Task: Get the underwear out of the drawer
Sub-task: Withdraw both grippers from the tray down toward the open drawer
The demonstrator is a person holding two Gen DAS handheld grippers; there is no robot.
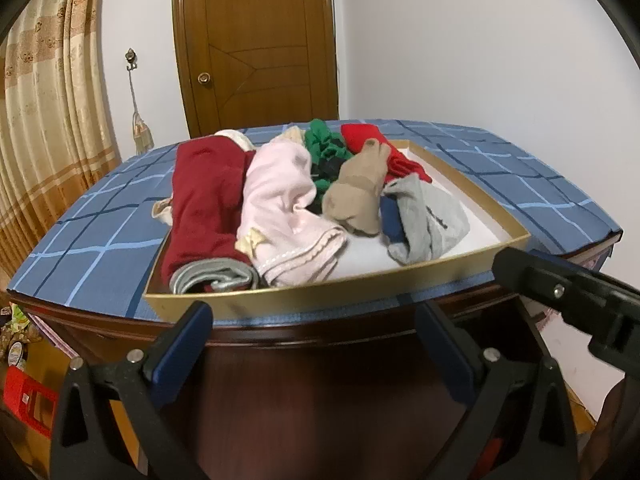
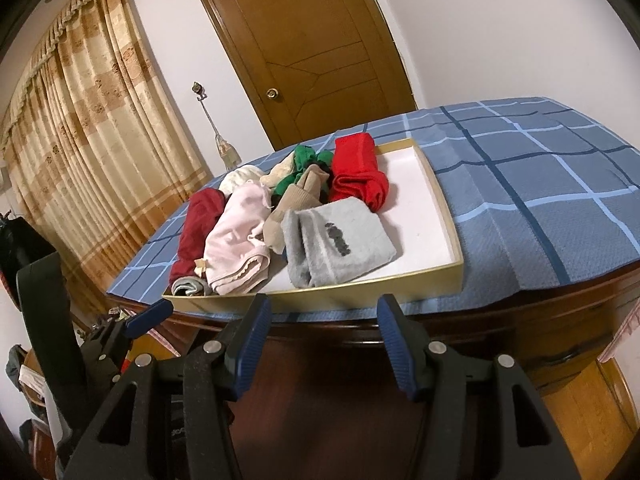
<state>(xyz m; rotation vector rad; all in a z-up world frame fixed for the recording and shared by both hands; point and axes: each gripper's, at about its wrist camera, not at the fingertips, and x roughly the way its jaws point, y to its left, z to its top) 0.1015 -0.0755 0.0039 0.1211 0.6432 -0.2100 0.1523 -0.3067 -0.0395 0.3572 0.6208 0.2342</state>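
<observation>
Both grippers hang open and empty before the near edge of the bench: left gripper [image 1: 314,344], right gripper [image 2: 324,340]. Just beyond, a shallow gold-rimmed tray [image 2: 440,274] on the blue checked cloth [image 2: 540,200] holds the underwear [image 2: 236,240] in its left half.
</observation>
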